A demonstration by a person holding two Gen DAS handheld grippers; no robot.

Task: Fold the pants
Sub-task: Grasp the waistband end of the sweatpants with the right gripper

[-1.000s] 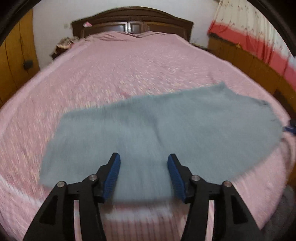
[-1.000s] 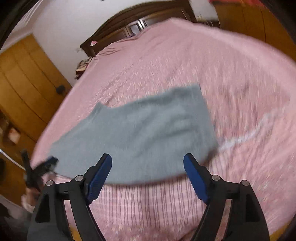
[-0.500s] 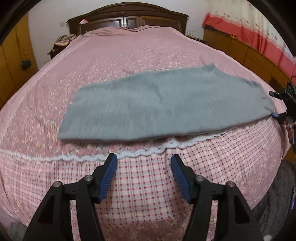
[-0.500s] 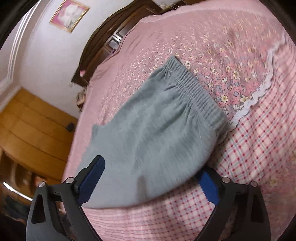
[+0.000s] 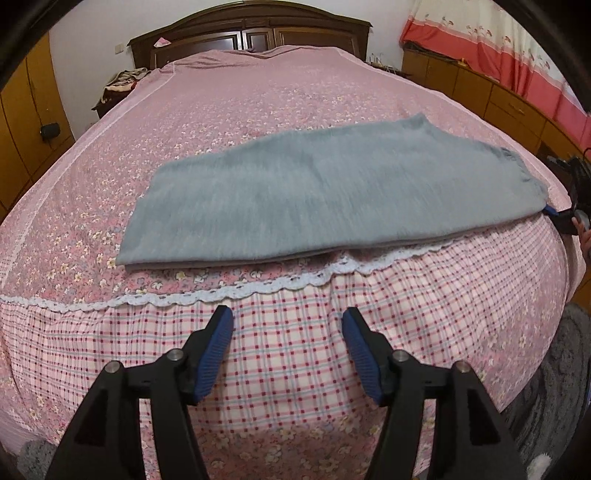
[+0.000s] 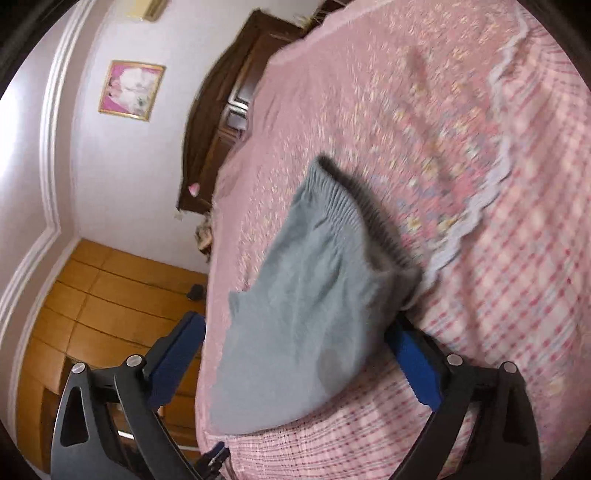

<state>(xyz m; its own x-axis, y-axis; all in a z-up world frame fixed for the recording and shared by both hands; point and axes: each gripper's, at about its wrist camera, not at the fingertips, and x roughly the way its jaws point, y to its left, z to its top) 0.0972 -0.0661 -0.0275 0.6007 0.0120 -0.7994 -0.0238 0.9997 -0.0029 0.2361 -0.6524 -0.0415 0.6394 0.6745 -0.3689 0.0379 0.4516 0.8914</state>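
A: Starting nearest, at the left gripper (image 5: 288, 347): hangs spread apart, grips nothing, sits over the checked drop of the bedspread (image 5: 295, 369), short of the lace trim (image 5: 221, 293).
B: And past the trim?
A: Finds the pants (image 5: 325, 199), grey, lying flat across the bed, folded lengthwise by the look of it, long edge just beside the trim, hem end to the left, waist end to the right.
B: Over at the right gripper (image 6: 295, 321)?
A: Also gapes wide, not clamped. Straddles the near corner of the waistband (image 6: 340, 199), with cloth between the pads but no pinch on it. Looks blurred, so hard to say whether touching.
B: Risks, then?
A: Probably three. Closing on one layer only at that corner and peeling the halves apart on the lift. Catching the bedspread along with the cloth and dragging the trim up. Lifting the waist end with nothing pinned on the left, and so skewing the whole length or sliding it off the near edge.
B: Anything farther back worth worry?
A: Hardly. Leaves a long stretch of bedspread up to the headboard (image 5: 251, 29), so room for the fold away from the edge
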